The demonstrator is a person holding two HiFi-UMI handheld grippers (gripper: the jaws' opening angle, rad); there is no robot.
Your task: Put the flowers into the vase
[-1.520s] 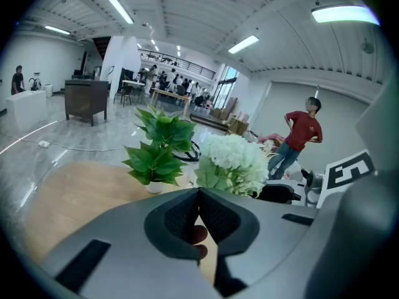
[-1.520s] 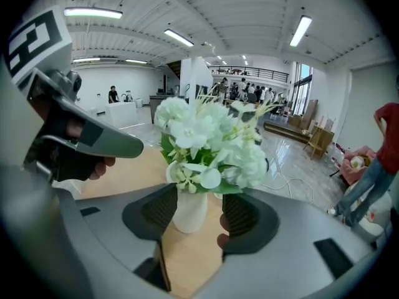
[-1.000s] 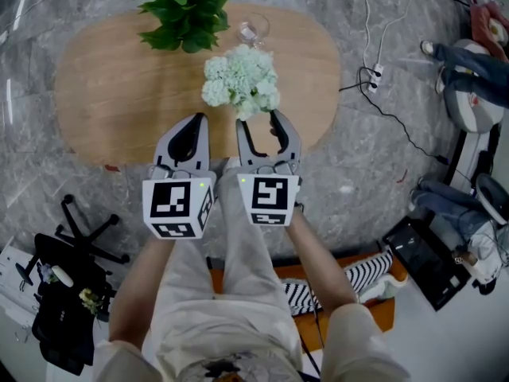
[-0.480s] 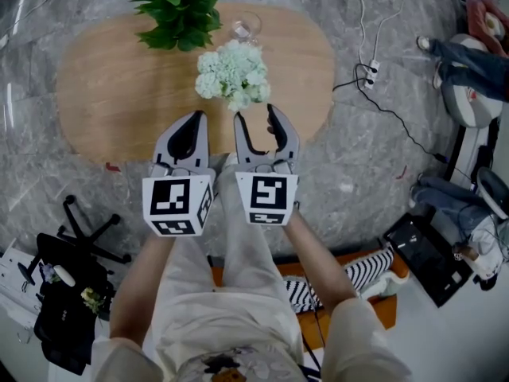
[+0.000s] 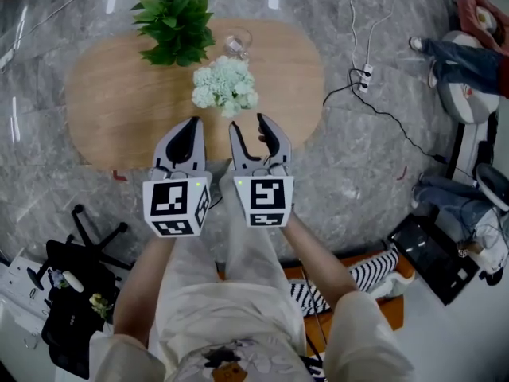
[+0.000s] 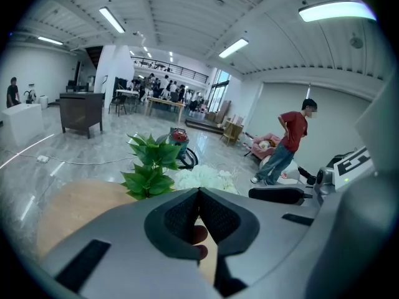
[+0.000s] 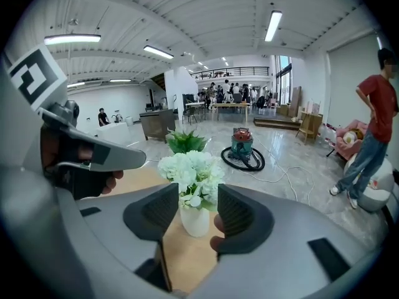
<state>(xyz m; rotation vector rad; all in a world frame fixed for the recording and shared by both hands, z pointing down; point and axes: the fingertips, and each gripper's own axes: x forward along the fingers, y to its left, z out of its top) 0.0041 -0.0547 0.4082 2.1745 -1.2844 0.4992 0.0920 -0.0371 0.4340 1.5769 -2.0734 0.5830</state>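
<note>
flowers sitting in the vase, both grippers hanging empty at the table's lower edge

the white flowers (image 5: 225,86) are standing in a white vase (image 7: 195,222) at the upper middle of the wooden table (image 5: 111,110). in the head view the blooms are hiding the vase. the left gripper (image 5: 192,126) is pressing its jaws together on nothing. the right gripper (image 5: 249,124) is keeping its jaws spread, with the vase showing beyond the gap. a leafy plant (image 5: 176,24) is sitting at the upper left.
</note>
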